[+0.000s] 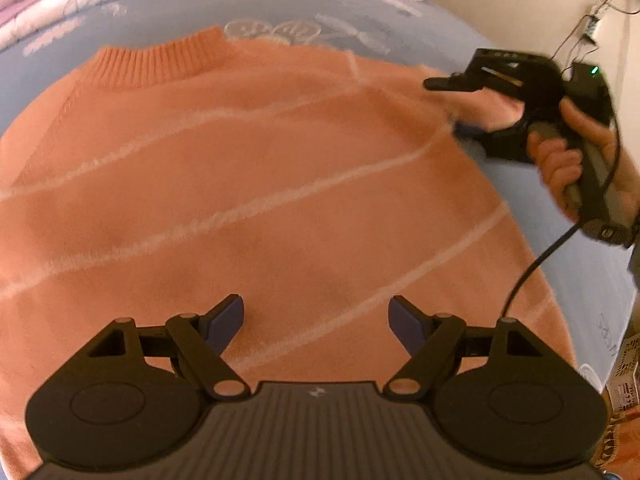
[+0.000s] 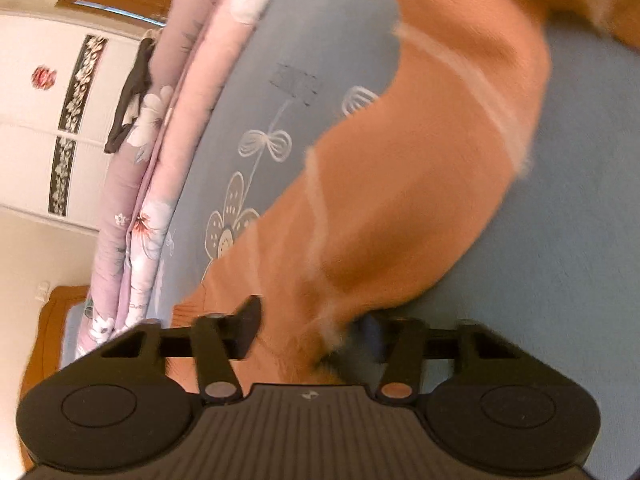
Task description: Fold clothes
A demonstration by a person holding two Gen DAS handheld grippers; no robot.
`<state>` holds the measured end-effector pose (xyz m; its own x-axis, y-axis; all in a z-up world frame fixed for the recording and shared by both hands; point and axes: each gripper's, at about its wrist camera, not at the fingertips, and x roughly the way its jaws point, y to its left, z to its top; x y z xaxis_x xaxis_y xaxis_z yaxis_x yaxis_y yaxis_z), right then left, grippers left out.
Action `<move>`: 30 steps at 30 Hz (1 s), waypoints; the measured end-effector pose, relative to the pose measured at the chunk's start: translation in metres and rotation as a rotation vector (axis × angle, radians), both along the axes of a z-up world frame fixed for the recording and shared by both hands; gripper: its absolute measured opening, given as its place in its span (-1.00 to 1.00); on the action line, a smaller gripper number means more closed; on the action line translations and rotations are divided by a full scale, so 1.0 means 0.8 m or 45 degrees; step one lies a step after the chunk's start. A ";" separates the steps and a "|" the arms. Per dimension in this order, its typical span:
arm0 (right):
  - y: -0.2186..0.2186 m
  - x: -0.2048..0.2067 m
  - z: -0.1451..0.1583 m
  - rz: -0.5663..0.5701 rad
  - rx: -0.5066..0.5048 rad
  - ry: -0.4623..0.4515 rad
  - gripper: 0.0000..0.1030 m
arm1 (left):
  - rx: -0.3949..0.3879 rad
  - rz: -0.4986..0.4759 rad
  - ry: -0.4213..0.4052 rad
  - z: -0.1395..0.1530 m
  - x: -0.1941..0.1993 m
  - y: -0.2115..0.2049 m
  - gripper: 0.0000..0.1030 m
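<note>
An orange knit sweater (image 1: 240, 180) with thin white stripes lies flat on the bed, its ribbed collar (image 1: 156, 64) at the far side. My left gripper (image 1: 316, 320) hovers open over the sweater's body, with nothing between its fingers. At the sweater's right edge a hand (image 1: 560, 160) holds my right gripper (image 1: 456, 106), whose jaws pinch the end of the sleeve. In the right wrist view the striped sleeve (image 2: 420, 200) runs from the upper right down into my right gripper (image 2: 310, 328), bunched between the two fingers. Its cuff is hidden there.
A blue bed sheet (image 1: 160, 20) with white flower prints lies under the sweater. A rolled pink floral quilt (image 2: 160, 140) lines the bed's far edge. A white wardrobe (image 2: 40, 120) stands beyond it. Cables (image 1: 592, 28) hang on the wall at right.
</note>
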<state>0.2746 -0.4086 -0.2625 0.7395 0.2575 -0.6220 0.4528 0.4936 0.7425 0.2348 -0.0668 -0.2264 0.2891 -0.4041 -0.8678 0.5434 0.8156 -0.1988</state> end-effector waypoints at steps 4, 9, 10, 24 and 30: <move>-0.004 0.022 0.040 0.150 -0.283 -0.017 -0.69 | 0.080 0.011 -0.017 -0.001 0.001 -0.003 0.54; 0.015 0.053 0.047 0.381 -0.650 0.042 -0.69 | 0.128 0.045 -0.016 -0.004 0.000 -0.009 0.54; 0.021 0.054 0.038 0.415 -0.710 0.046 -0.70 | 0.143 0.042 -0.022 -0.005 -0.001 -0.011 0.55; 0.051 -0.001 0.096 0.492 -0.526 0.065 -0.16 | 0.145 -0.014 -0.117 0.029 0.024 -0.024 0.56; 0.091 0.013 0.057 0.629 -0.416 0.132 -0.13 | 0.149 0.031 -0.065 -0.008 0.053 -0.014 0.56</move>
